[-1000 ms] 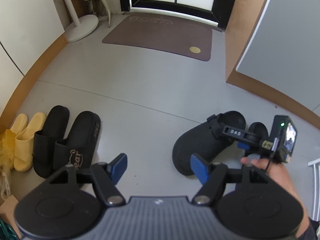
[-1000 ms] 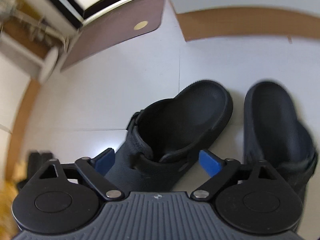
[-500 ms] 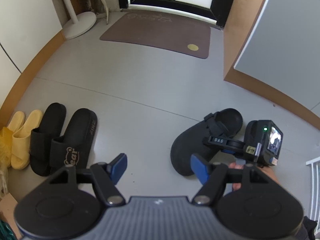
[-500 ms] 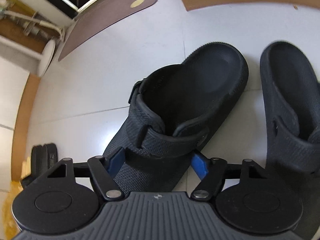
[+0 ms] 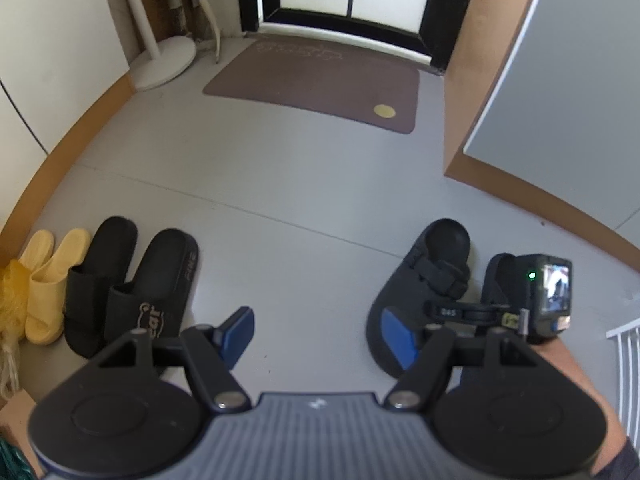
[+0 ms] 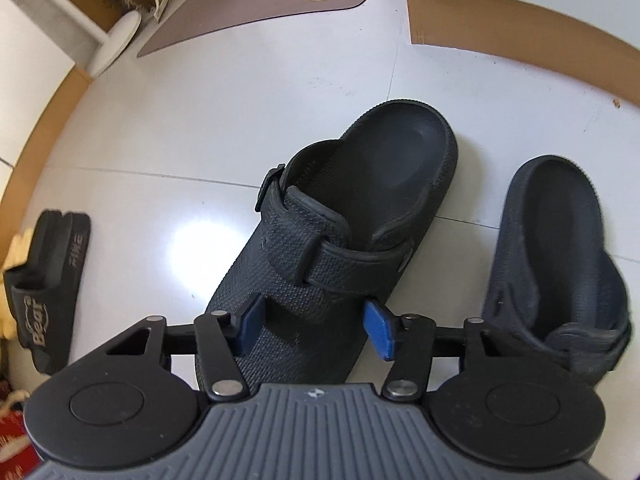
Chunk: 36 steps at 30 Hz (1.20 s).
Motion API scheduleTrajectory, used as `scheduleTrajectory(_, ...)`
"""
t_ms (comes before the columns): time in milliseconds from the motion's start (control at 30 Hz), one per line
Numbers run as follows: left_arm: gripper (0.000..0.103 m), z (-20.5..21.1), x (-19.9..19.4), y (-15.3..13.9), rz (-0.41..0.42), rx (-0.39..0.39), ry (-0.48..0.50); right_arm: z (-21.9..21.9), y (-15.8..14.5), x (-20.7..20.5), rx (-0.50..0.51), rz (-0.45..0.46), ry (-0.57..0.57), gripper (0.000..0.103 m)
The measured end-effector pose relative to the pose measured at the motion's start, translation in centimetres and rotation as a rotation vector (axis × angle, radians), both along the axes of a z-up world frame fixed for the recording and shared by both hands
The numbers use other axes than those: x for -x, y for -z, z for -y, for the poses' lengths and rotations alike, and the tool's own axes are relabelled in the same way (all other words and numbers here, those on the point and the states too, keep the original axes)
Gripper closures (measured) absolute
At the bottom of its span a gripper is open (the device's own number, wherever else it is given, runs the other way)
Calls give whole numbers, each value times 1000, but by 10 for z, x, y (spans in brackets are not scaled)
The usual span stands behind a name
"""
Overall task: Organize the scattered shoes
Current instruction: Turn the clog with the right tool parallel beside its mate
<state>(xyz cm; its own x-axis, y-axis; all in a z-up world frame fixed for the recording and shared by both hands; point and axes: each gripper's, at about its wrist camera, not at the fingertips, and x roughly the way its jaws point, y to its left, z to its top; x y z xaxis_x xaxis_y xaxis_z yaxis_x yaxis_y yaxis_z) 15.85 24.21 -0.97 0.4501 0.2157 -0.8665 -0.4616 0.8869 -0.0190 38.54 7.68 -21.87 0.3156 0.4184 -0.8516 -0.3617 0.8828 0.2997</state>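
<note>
Two black clogs lie on the grey floor. The nearer clog (image 6: 340,220) points its toe towards me, and my right gripper (image 6: 314,328) straddles its toe end, jaws closing with the clog between the blue pads (image 6: 250,324). I cannot see the pads pressing on it. The second clog (image 6: 560,248) lies just to its right. In the left wrist view the same clog (image 5: 424,280) lies under the right gripper's camera (image 5: 548,296). My left gripper (image 5: 316,336) hangs open over bare floor, holding nothing.
By the left wall stand a pair of black slides (image 5: 132,280) and a pair of yellow slippers (image 5: 44,276), side by side. A brown doormat (image 5: 320,80) lies before the door, with a white stand base (image 5: 164,60) left of it. A wall corner (image 5: 460,140) juts in on the right.
My right gripper has rolled, dropped closer over the nearer clog's toe end and narrowed its jaws around it. The left gripper stays open.
</note>
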Motion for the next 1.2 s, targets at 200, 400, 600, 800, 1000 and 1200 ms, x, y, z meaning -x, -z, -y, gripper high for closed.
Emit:
scheduleTrajectory(200, 30, -15, 10, -8, 25, 28, -25, 8, -10, 2, 74, -7, 66, 35)
scheduleTrajectory(400, 30, -22, 11, -10, 41, 58, -26, 1, 19, 6, 18, -69, 85, 19)
scheduleTrajectory(600, 30, -19, 7, -14, 65, 102, -28, 7, 25, 9, -10, -69, 108, 30)
scheduleTrajectory(800, 30, -9, 4, -14, 69, 105, -9, 4, 23, 20, 36, -69, 130, 34)
scheduleTrajectory(1000, 30, 0, 6, -22, 84, 56, 17, -3, 15, 30, 117, -70, 154, 37)
scheduleTrajectory(1200, 30, -2, 10, -23, 85, 45, 30, 3, 14, 38, 138, -95, 212, 40)
